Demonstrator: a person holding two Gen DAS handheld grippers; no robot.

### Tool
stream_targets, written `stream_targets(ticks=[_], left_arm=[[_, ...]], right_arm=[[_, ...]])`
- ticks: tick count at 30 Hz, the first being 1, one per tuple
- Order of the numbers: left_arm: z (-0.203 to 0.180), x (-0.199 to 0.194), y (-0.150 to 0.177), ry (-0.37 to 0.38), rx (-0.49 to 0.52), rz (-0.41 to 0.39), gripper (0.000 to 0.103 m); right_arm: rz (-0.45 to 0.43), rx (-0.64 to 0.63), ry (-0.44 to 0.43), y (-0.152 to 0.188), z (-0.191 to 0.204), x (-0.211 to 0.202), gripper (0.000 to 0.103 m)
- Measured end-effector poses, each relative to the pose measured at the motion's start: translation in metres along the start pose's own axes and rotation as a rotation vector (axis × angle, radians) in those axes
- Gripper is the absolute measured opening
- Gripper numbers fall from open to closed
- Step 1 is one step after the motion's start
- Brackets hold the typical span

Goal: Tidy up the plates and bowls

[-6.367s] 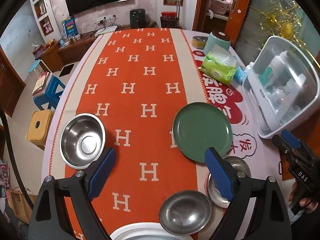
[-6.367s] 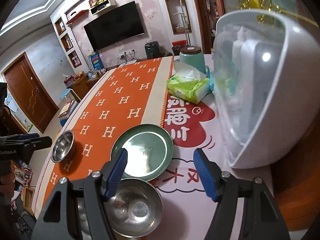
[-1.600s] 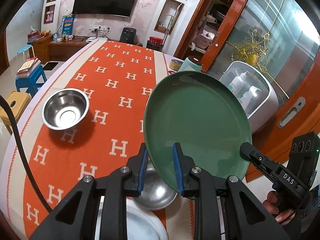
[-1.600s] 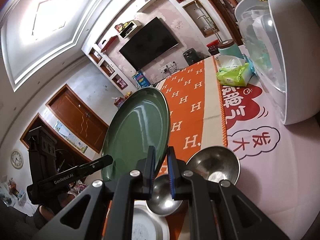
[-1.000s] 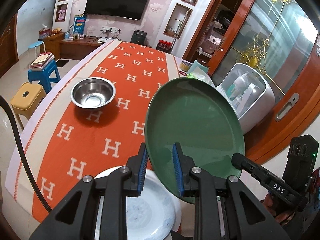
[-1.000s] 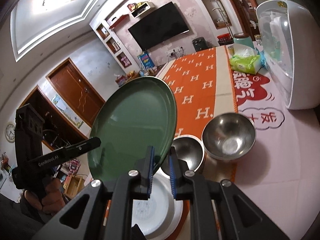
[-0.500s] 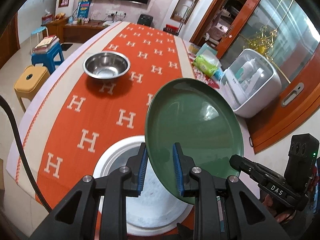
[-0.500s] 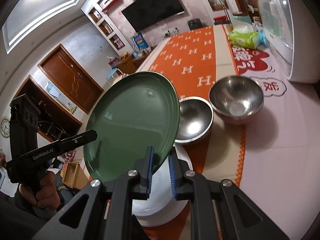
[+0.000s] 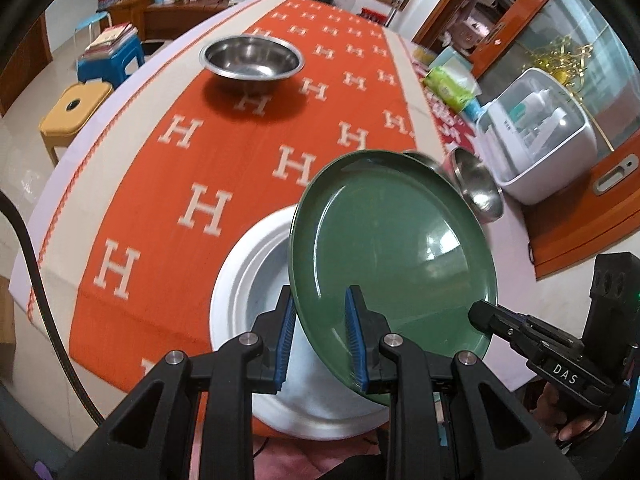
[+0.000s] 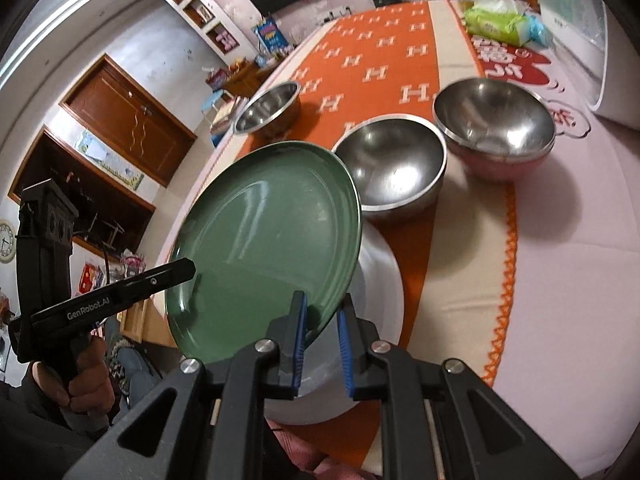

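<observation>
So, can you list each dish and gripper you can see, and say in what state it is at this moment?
Green plate: lifted, tilted, gripped at two rim spots.
White plate: flat on the table, under the green plate.
Far steel bowl: upright, alone on the orange cloth.
Two near steel bowls: upright, side by side.
Left gripper: shut on the green plate.
Right gripper: shut on the green plate.

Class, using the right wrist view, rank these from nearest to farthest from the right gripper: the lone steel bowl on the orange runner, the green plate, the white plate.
1. green plate, clamped in the right gripper.
2. white plate, just beneath, at the table's near edge.
3. lone steel bowl, far off, up-left on the runner.
</observation>
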State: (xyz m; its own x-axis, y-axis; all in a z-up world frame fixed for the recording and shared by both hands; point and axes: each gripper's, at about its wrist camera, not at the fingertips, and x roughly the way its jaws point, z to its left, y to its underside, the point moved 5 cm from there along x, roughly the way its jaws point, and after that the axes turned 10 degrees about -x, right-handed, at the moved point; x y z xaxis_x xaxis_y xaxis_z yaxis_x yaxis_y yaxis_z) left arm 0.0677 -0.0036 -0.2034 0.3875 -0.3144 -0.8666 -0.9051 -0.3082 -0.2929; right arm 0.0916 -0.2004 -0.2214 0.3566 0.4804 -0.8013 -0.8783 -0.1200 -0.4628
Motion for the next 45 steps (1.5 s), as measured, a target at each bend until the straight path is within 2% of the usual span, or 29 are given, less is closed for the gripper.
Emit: stream_targets(ticks=[14,26,34,45], left_arm=[[0.025,0.020,0.025,-0.074,-0.037,0.099,0.022],[0.028,0.028,0.032,-0.105,-0.051,0.125,0.022],[0.031,0.039,0.038,-0.142,-0.074,0.159,0.022],[0.025,0.024,0.026,-0.157,-0.065,0.084,0.025]], right_arm=[[0.125,-0.011,-0.018,0.026,0.008,0.025,0.015],[0.160,-0.028,-0.005,0.027,0.012,0.032,0.017],[0.177,-0.071,0.011,0.027,0.015,0.031,0.023],[0.149,-0.121,0.047,0.019,0.015,0.021,0.024]])
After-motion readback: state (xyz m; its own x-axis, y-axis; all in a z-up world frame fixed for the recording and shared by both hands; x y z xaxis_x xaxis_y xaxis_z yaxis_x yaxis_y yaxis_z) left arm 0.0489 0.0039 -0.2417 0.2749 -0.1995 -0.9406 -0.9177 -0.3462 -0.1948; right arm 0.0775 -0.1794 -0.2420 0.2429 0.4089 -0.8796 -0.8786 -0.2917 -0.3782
